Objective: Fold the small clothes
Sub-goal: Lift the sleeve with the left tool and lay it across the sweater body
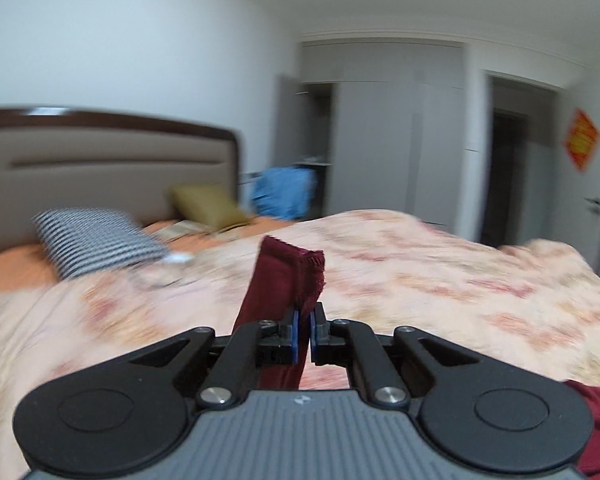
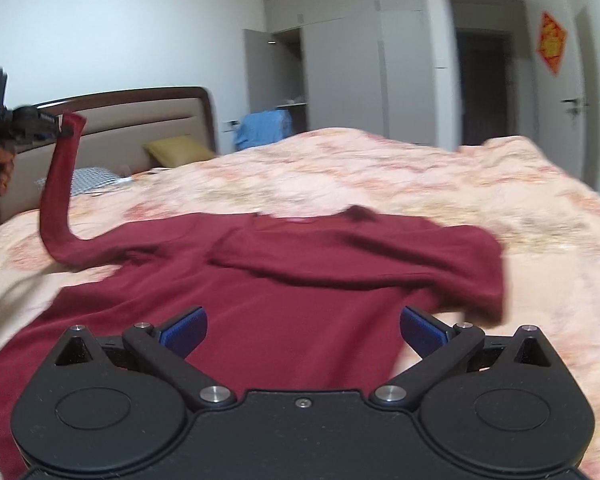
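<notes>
Shirt (image 2: pixel 300 280), dark red and long-sleeved, lies spread on the floral quilt (image 2: pixel 420 168) of a bed, one sleeve folded across its chest. The other sleeve (image 2: pixel 58 184) rises off the quilt to the left gripper (image 1: pixel 305 320), whose blue pads are clamped tight on the cuff (image 1: pixel 296 272). The right gripper (image 2: pixel 303 330) hovers over the lower body of the shirt, its jaws spread wide with nothing between them. Farther back sit a striped pillow (image 1: pixel 96 240), an olive cushion (image 1: pixel 208 204) and the padded headboard (image 1: pixel 112 160).

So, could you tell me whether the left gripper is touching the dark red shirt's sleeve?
Touching. The left wrist view shows the left gripper, jaws shut on the dark red shirt's sleeve; the right wrist view shows it lifted.
</notes>
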The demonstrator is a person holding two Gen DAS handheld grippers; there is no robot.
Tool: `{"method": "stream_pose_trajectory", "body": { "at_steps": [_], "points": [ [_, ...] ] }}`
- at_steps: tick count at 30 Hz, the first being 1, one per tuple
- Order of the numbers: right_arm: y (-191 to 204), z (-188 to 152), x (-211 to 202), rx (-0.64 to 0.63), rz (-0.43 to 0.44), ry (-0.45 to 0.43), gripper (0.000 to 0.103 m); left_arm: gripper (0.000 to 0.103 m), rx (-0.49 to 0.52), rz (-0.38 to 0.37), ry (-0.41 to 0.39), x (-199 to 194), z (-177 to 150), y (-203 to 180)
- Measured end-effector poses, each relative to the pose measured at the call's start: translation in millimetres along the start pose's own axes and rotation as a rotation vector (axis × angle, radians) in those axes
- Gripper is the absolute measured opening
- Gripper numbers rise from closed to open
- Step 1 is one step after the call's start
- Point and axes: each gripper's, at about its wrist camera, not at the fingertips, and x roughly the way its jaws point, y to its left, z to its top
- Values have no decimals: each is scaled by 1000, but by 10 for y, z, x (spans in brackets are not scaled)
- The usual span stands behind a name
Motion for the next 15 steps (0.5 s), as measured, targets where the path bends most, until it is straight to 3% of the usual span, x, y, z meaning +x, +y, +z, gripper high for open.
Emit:
{"method": "stream_pose_trajectory", "body": {
  "at_steps": [4, 8, 15],
  "points": [
    [-298, -83, -78, 51, -43, 12, 103, 6, 52, -120, 1, 142, 19, -718],
    [-488, -241, -97, 101, -85, 56, 103, 6, 43, -233, 16, 288, -105, -1388],
    [-529, -486, -105, 136, -93, 92, 103, 6, 83, -378, 113, 452, -815, -2239]
  ]
}}
